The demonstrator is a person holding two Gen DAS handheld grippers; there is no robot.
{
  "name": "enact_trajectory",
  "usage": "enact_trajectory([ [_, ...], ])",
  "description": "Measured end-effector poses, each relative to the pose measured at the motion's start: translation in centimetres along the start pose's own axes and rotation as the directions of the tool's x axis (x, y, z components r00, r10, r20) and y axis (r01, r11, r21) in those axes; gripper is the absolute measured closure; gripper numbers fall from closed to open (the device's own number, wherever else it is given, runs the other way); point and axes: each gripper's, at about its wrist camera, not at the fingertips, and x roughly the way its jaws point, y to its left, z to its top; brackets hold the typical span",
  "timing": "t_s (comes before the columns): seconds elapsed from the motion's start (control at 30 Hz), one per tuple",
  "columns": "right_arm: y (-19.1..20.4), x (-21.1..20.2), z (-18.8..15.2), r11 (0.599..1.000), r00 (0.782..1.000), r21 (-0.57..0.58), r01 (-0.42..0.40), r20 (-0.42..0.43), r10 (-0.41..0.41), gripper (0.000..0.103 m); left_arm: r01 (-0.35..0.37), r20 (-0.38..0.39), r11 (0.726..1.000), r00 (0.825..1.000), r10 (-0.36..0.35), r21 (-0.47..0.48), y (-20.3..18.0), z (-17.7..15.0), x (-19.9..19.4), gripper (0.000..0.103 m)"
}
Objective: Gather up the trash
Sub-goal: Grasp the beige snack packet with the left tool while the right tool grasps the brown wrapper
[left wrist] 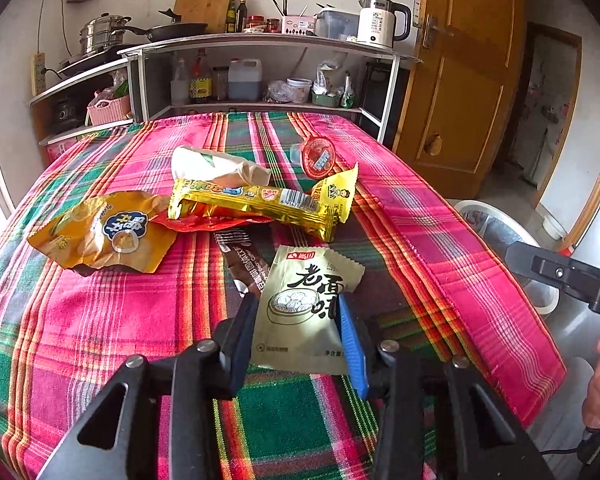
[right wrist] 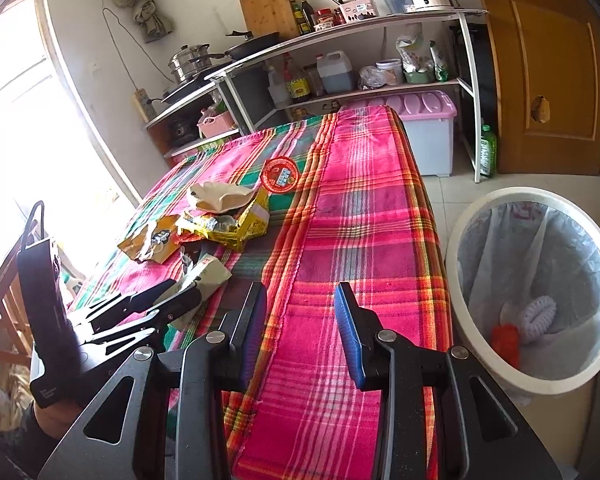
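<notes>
The left gripper's (left wrist: 298,316) jaws were clamped on a pale packet (left wrist: 304,312) lying on the plaid cloth (left wrist: 100,320) near the other wrappers (left wrist: 256,200). The right gripper (right wrist: 300,320) stood parted and empty above the cloth, beside the bin (right wrist: 480,208).

Pale green snack packet (left wrist: 300,312), black characters and a printed steamer of buns, lies flat at lower centre of the left wrist view, sides bowed between the blue pads, apparently gripped. Above it: brown sachet (left wrist: 242,264), crumpled orange bag (left wrist: 104,236), long yellow foil wrapper (left wrist: 256,200), cream wrapper (left wrist: 216,166), red-lidded cup (left wrist: 318,156) on its side. White lined bin (right wrist: 532,288), lower right of the right wrist view, holds red and white scraps.
</notes>
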Motion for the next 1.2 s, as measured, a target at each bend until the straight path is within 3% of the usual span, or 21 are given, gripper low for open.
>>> enact_trajectory([
  [0.33,1.2,1.1,0.1,1.0,1.0,-0.022,-0.007,-0.022,0.007,0.067,0.064,0.074,0.993,0.996,-0.056,-0.099,2.6,-0.1,-2.4,0.064],
  [0.93,9.2,7.5,0.4,0.98,0.987,-0.171,-0.102,-0.141,0.078,0.067,-0.024,0.126,0.973,0.991,0.054,-0.23,9.7,-0.7,-4.5,0.065],
  [1.2,12.1,10.5,-0.3,0.968,0.976,-0.229,-0.103,-0.21,0.055,0.068,-0.024,0.133,0.965,0.989,0.061,-0.26,11.7,-1.3,-4.9,0.064],
])
